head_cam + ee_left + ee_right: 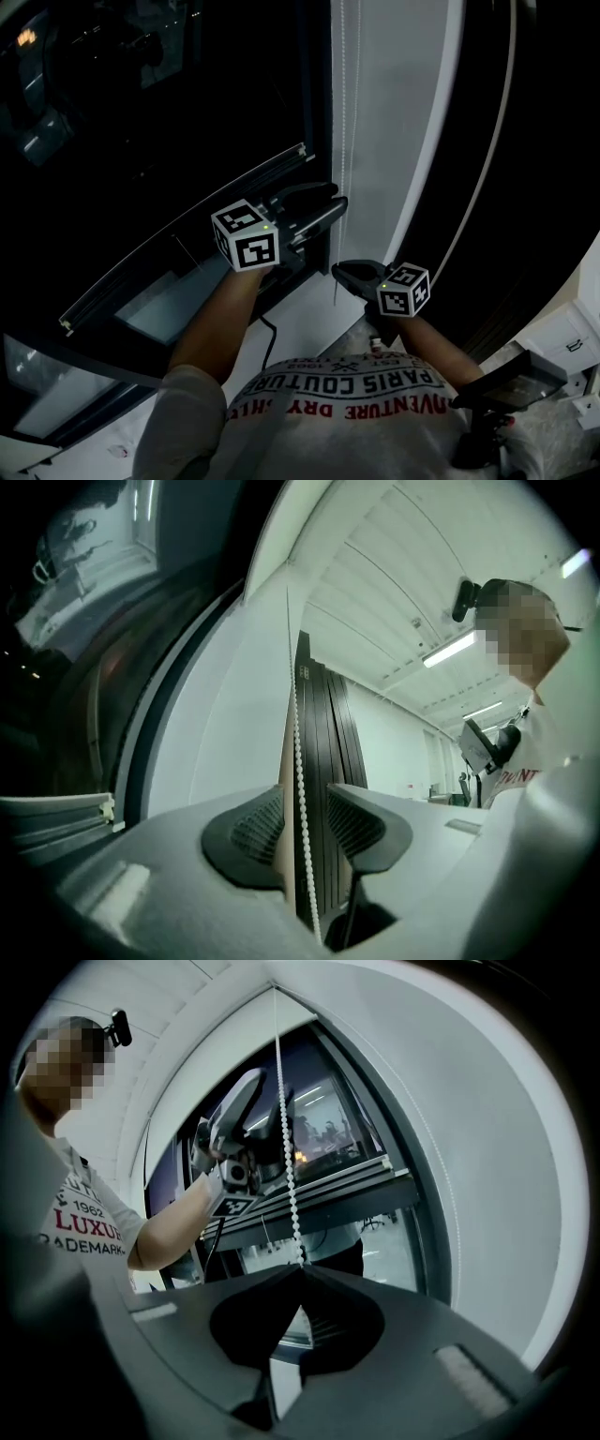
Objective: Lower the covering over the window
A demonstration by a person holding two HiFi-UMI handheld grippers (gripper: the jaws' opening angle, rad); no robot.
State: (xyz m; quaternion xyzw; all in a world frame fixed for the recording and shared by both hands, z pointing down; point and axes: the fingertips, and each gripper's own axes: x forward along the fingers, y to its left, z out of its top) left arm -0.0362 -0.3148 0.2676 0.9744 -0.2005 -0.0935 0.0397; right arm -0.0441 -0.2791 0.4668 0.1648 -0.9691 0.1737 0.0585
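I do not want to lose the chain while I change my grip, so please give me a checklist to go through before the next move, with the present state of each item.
1. Jaws of the right gripper shut on the bead chain: ok.
2. Chain runs between the jaws of the left gripper: ok.
3. Left jaws closed on the chain: not ok, they stand open.
4. Left gripper sits higher on the chain than the right: ok.
5. Chain straight above the right jaws: ok.
6. The covering is fully down: cannot tell.
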